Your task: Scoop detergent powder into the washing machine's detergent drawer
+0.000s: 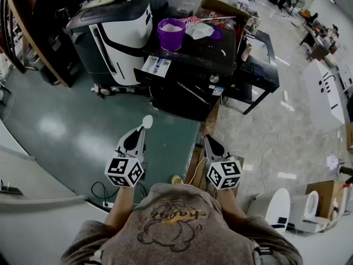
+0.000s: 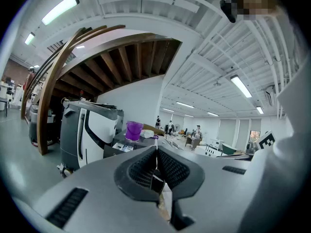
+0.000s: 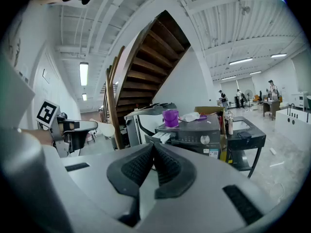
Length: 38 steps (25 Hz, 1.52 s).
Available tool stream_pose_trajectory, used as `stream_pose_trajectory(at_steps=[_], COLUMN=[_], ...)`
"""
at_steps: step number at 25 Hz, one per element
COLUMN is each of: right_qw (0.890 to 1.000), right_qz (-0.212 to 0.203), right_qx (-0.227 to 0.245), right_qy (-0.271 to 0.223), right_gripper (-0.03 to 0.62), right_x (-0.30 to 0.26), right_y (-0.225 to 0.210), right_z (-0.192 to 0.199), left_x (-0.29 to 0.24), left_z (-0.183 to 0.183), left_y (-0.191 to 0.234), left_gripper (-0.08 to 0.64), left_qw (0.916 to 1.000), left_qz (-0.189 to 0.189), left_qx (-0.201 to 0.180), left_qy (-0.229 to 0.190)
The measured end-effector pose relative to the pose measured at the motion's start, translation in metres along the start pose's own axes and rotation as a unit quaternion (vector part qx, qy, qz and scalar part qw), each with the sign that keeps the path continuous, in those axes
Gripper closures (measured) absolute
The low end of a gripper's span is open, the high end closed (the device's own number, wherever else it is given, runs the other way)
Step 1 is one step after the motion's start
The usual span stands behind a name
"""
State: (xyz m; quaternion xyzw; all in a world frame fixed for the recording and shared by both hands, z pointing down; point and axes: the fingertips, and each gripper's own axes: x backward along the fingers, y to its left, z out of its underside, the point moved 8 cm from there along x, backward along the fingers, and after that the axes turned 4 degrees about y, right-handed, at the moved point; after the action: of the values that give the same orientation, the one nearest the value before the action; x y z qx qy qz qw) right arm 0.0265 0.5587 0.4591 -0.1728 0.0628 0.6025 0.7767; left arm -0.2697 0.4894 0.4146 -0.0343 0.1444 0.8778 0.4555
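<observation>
A black washing machine [image 1: 190,73] stands ahead, its white detergent drawer [image 1: 156,66] pulled open at the front left. On top sits a purple tub [image 1: 171,33] holding white powder. My left gripper [image 1: 142,131] is shut on a white spoon [image 1: 146,120], well short of the machine and over the green floor. In the left gripper view the spoon [image 2: 156,152] shows edge-on between the shut jaws, with the purple tub [image 2: 134,129] far ahead. My right gripper [image 1: 208,141] is shut and empty. Its own view shows the tub [image 3: 170,117], the drawer [image 3: 158,138] and the left gripper's spoon [image 3: 104,129].
A large white-and-black machine [image 1: 118,35] stands left of the washer. A cardboard box [image 1: 220,10] and a plastic bag [image 1: 198,30] lie on top at the back. A low black table [image 1: 259,65] is to the right. Cables and white appliances [image 1: 276,206] sit near my feet.
</observation>
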Motion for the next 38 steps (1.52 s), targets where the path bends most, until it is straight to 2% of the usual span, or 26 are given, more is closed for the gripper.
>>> stream_pose_trajectory(at_steps=[20,28,38], right_qw=[1.0,1.0,1.0], right_qz=[0.026,0.026,-0.002], right_qx=[-0.013,-0.01,-0.002], right_qy=[-0.008,-0.007,0.004], right_gripper=[0.59,0.59,0.589], right_x=[0.007,-0.02,-0.082], right_y=[0.028,0.017,-0.017], right_z=[0.014,0.013,-0.013], left_x=[0.009,-0.015,-0.078], left_z=[0.013,0.009,-0.007], left_y=[0.011,0.025,0.038], left_gripper=[0.537,0.537,0.537], left_qw=[0.9995,0.9995,0.9998], left_qz=[0.031,0.031,0.014], left_qx=[-0.005,-0.005,-0.001], left_qy=[-0.001,-0.009,-0.012])
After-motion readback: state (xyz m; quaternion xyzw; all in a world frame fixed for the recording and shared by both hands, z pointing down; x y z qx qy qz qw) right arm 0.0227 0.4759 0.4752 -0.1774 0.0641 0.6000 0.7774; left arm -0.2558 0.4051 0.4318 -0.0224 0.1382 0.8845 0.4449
